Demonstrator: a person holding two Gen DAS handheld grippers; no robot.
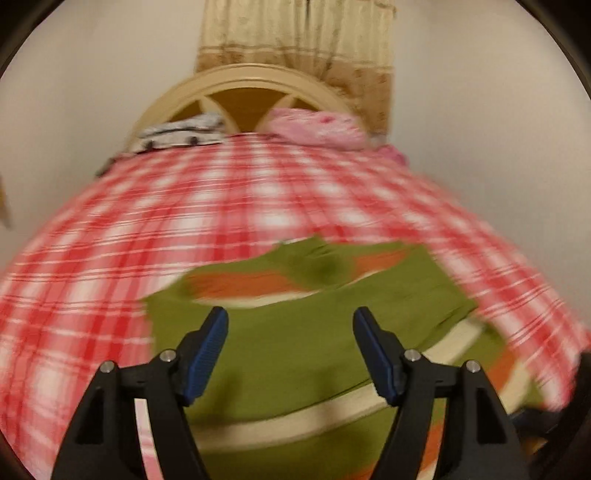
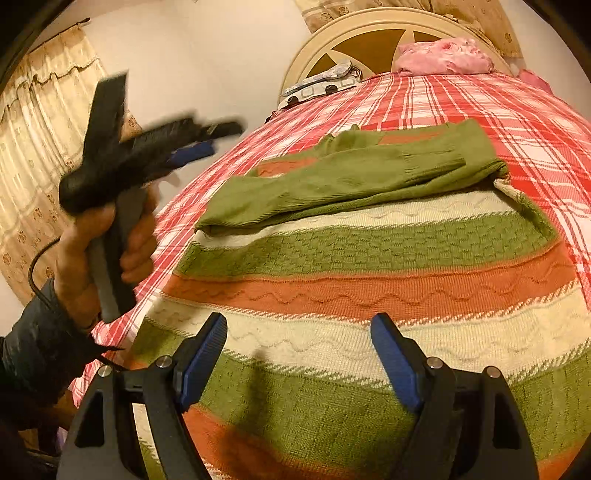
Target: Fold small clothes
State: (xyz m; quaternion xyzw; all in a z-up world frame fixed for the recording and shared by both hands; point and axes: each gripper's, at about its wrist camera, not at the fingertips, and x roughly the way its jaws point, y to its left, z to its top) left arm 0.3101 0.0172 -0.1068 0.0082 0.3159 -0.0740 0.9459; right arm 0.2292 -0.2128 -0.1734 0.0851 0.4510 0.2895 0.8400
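Observation:
A knitted sweater with green, orange and cream stripes lies flat on a red plaid bed sheet. Its green sleeves are folded across the upper part. My right gripper hovers open over the lower cream stripe, with nothing between its fingers. My left gripper is open above the green part of the sweater; this view is blurred. In the right wrist view the left gripper shows as a blur, held in a hand off the sweater's left edge, above the sheet.
A cream arched headboard stands at the far end of the bed, with a pink pillow and a grey patterned pillow in front of it. Beige curtains hang on the left. A cable trails from the left hand.

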